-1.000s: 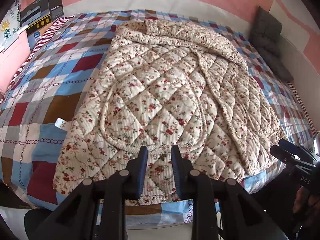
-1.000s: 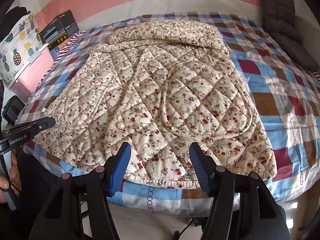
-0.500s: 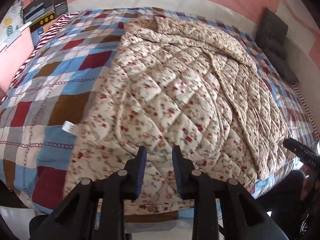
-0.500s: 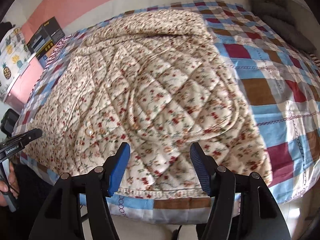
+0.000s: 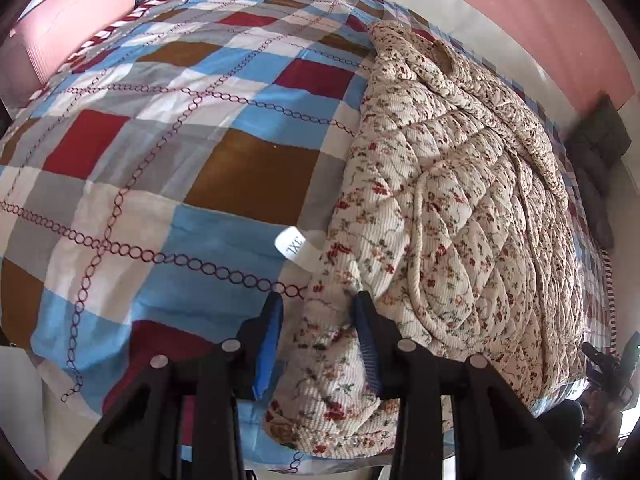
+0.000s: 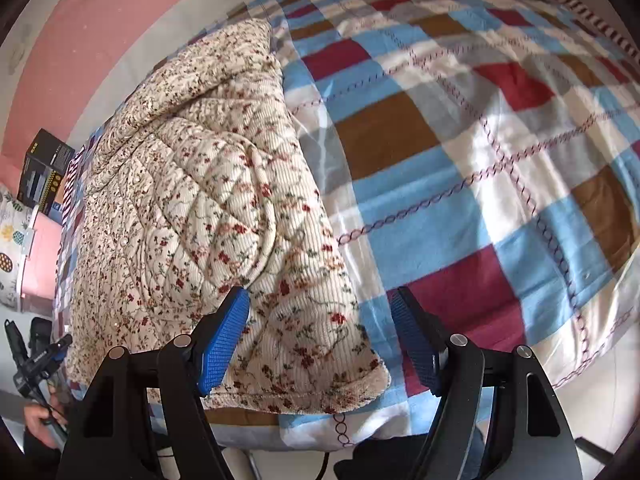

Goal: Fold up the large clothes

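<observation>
Coat (image 5: 452, 216) of cream quilted corduroy, sprigged with small red and brown flowers, lies flat on a checked bedspread (image 5: 180, 128) of blue, maroon, brown, grey and white squares crossed by chain-link lines. In the left wrist view it fills the 3 o'clock half of the bed, its hem corner at 6 o'clock and a rounded patch pocket stitched above it; a white size tag (image 5: 295, 247) sticks out from its edge onto a blue square. The left gripper (image 5: 318, 332) straddles that hem corner, its blue-padded jaws opening, with the cloth between them but not visibly pinched. In the right wrist view the coat (image 6: 208, 208) runs from 11 o'clock down to the other hem corner at 6 o'clock, diamond quilting and a row of small pale buttons showing. The right gripper (image 6: 320, 332) stands spread wide and still opening over that corner, cloth between the pads, which do not press it. A dark box (image 6: 44, 168) sits at 9 o'clock.
</observation>
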The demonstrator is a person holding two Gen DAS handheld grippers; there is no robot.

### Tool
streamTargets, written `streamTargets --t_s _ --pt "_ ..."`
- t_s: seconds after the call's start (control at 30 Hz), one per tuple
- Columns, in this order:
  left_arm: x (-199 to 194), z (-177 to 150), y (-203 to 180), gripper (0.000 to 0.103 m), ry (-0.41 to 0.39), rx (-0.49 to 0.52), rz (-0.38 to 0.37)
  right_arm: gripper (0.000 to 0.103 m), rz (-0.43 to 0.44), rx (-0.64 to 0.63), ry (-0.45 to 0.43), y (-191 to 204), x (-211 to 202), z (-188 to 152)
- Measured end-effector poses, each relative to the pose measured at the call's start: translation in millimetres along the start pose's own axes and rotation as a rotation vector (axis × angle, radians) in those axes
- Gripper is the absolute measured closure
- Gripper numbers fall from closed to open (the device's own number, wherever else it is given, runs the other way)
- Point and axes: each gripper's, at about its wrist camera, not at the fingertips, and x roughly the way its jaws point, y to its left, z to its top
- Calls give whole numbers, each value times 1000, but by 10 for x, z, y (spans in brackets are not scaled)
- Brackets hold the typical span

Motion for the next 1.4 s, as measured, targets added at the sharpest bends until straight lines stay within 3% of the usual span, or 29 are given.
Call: streamTargets --t_s 0.13,0.33,0.37,0.47,0.57,0.67,0.93,1.4 --pt "-1 -126 -173 64 3 54 -4 29 54 15 58 40 107 -66" --pt "-27 -179 -146 64 11 30 -39 30 68 -16 66 159 89 -90" --pt "-27 -194 -159 64 13 35 -31 35 62 -13 70 153 95 -87" --pt "-28 -209 -196 68 15 56 -7 65 28 -8 87 120 120 -82" --pt "-26 -190 -220 82 25 72 -4 79 45 -5 82 102 77 -77" --pt "-161 -164 -253 88 5 78 -36 88 98 11 65 119 -41 -52" --pt "-802 119 -197 89 -120 -10 -244 90 267 9 -46 260 -655 196" --pt "-1127 641 -307 89 -200 -73 -368 90 373 -2 -122 447 -957 704"
